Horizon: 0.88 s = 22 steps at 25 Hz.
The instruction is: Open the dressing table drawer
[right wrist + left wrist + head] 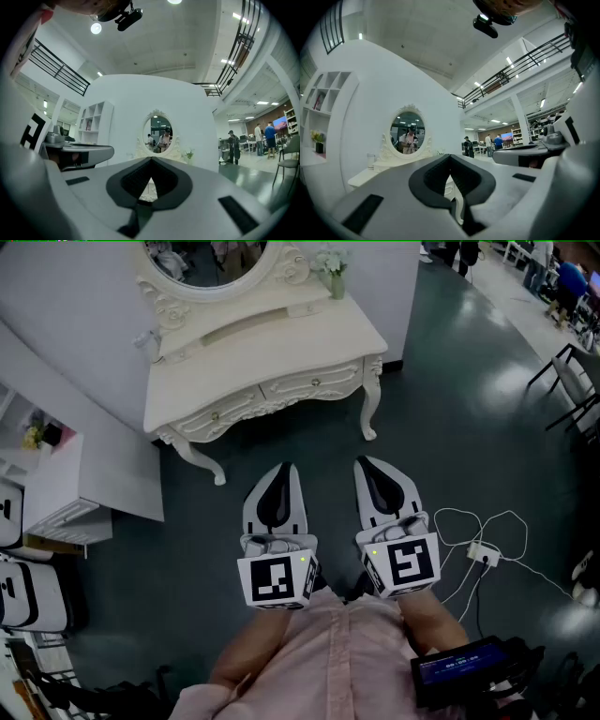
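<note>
My left gripper (284, 470): closed, the two jaws meet at the tips and nothing is between them.
My right gripper (366, 463): also closed and empty, held level beside the left one, near my body.
Place of the task's thing: the dressing table (272, 343) stands against the white wall, well apart from both grippers, with dark floor between.
Drawer (314, 382): in the carved front under the table top, on the right half; the other drawer (220, 412) is beside it on the left.
Where to take hold: the small knob (316, 382) in the middle of the drawer front. I must first open the jaws.
How it will handle, I think: stiff wood, not heavy. The knob is small, so the pads may slip.
Care: pull straight and level. The table legs are thin, so a hard pull may move the table.
</note>
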Motion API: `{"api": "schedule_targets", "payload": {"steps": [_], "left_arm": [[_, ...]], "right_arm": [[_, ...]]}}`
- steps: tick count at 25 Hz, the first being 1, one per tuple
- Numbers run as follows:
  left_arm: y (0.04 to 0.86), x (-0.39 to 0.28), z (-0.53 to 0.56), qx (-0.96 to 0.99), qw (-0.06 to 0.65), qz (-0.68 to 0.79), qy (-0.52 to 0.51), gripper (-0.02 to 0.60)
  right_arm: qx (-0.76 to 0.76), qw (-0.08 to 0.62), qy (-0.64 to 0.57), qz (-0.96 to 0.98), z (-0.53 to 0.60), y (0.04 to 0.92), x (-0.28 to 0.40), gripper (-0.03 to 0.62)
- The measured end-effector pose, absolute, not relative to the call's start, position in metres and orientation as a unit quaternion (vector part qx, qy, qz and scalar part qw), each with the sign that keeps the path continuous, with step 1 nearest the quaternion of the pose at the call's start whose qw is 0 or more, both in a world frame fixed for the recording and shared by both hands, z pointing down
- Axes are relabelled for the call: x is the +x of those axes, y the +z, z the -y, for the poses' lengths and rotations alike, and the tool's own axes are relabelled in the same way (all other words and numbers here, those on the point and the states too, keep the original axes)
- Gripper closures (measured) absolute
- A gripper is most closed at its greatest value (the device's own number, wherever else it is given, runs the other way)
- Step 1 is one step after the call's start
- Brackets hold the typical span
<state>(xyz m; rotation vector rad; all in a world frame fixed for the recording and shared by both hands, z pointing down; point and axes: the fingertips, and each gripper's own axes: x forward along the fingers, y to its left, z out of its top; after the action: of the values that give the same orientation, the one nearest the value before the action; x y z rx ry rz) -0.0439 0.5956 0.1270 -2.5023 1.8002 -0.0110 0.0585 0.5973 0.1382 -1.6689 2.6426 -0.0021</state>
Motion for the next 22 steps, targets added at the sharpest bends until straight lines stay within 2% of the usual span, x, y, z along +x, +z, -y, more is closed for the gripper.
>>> {"api": "schedule_targets", "payload": {"steps": [22], "left_arm": [[0.142,0.006,-0.615,-0.786,0.017,-0.618,-0.021,0.560]], "right_arm": [[-0.504,0.009,-0.028,-0.863,-0.604,0.151,0.116,0.574]]}}
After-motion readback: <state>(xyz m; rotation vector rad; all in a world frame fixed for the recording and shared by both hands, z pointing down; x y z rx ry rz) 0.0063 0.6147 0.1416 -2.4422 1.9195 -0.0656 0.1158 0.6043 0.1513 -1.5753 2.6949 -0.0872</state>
